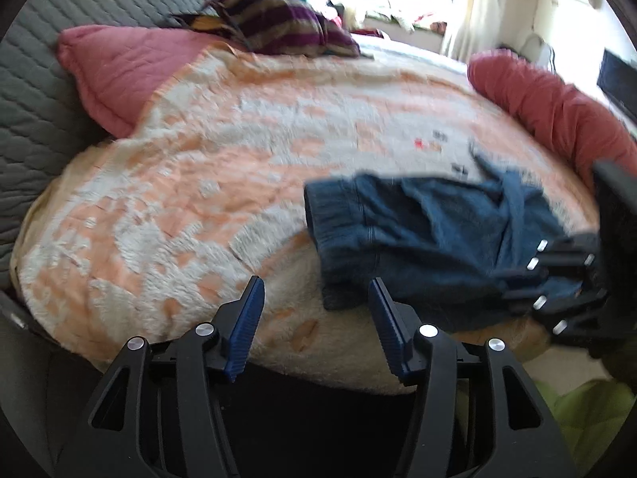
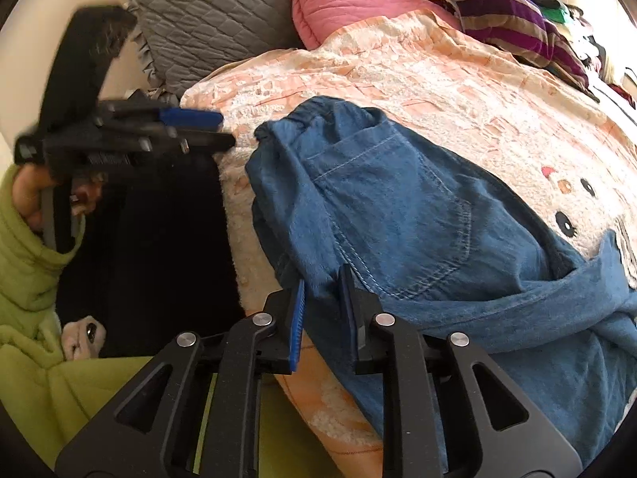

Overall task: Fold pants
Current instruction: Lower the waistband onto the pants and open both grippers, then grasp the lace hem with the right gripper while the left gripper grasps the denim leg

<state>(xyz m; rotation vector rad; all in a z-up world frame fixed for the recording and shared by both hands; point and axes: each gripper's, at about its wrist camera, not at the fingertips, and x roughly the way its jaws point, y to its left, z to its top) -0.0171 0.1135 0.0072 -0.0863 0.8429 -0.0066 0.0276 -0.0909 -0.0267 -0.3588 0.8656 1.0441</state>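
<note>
We are working over a bed covered by a peach-and-white fleece blanket [image 1: 223, 183], with the blue denim pants [image 2: 418, 215] lying bunched near its front edge. In the left wrist view the pants [image 1: 430, 235] are sitting at about four o'clock, their elastic waistband facing toward nine o'clock and a loose strip of denim trailing toward one o'clock.

Our left gripper [image 1: 316, 326] is hovering above the blanket just beside the waistband corner, its blue-padded jaws spread wide and grasping nothing. In the right wrist view the same tool [image 2: 199, 129] is showing at nine o'clock, motion-blurred, near the waistband but apart from it.

Our right gripper [image 2: 324, 310] is sitting at six o'clock of its own view, its jaws narrowed with a fold of denim lying between the pads; whether they are actually pinching the cloth we cannot tell. The back pocket with pale stitching is lying just beyond it, toward twelve o'clock. From the left camera the right gripper [image 1: 557, 283] is appearing at three to four o'clock, over the far end of the pants.

A pink pillow [image 1: 115, 71], a grey quilted pillow [image 2: 207, 12] and a striped purple cushion [image 2: 513, 20] are resting toward twelve o'clock. A green sleeve [image 2: 28, 247] is showing at eight o'clock.
</note>
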